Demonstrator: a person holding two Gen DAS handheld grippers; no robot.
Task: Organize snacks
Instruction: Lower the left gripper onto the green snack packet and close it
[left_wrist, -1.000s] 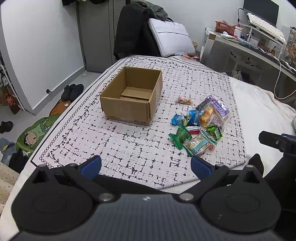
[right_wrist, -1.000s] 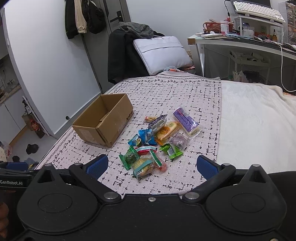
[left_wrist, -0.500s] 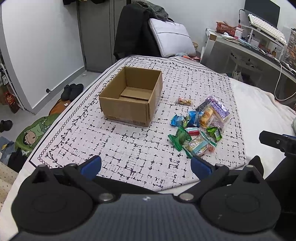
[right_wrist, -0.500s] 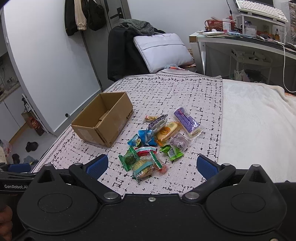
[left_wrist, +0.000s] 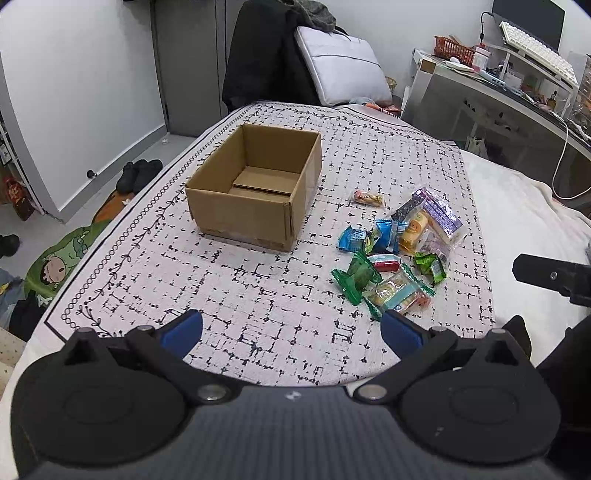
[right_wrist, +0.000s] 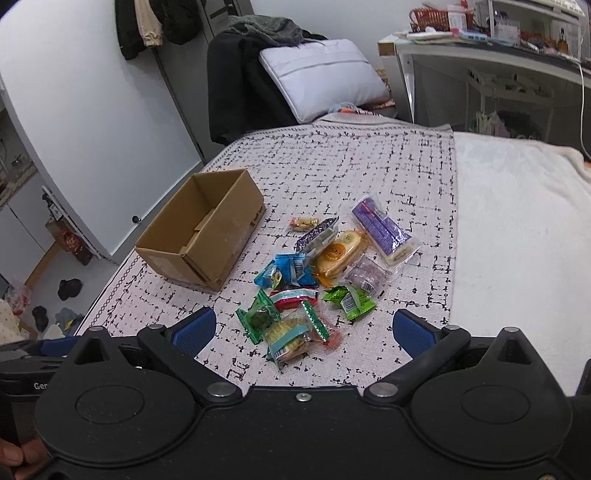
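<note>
From the left wrist view, our left gripper (left_wrist: 291, 328) hangs spread wide above the patterned blanket (left_wrist: 229, 295) on the bed, pinching nothing. The cardboard box (left_wrist: 255, 188) stands open and upright ahead with nothing in it, and the snacks (left_wrist: 399, 251) lie in a loose heap to its right, well apart from it. We judge these packets light, crinkly and slippery, soft enough to crush if squeezed hard. The nearest, a clear packet of biscuits (left_wrist: 397, 293), lies just ahead of the right finger, and we would take it across its narrow middle or by a sealed end. A small wrapped candy (left_wrist: 367, 197) lies alone beyond the heap and looks the easiest to single out.

From the right wrist view, our right gripper (right_wrist: 303, 330) is also spread and holds nothing, with the heap directly between its fingers. The packets overlap: a green wrapper (right_wrist: 260, 315) touches the biscuits, and a blue packet (right_wrist: 286, 271) leans on an orange cake (right_wrist: 338, 253), so one pinch may drag a neighbour along. Nothing stands between heap and box. A pillow (right_wrist: 319, 75) and a desk (right_wrist: 491, 55) sit far behind, out of our way.
</note>
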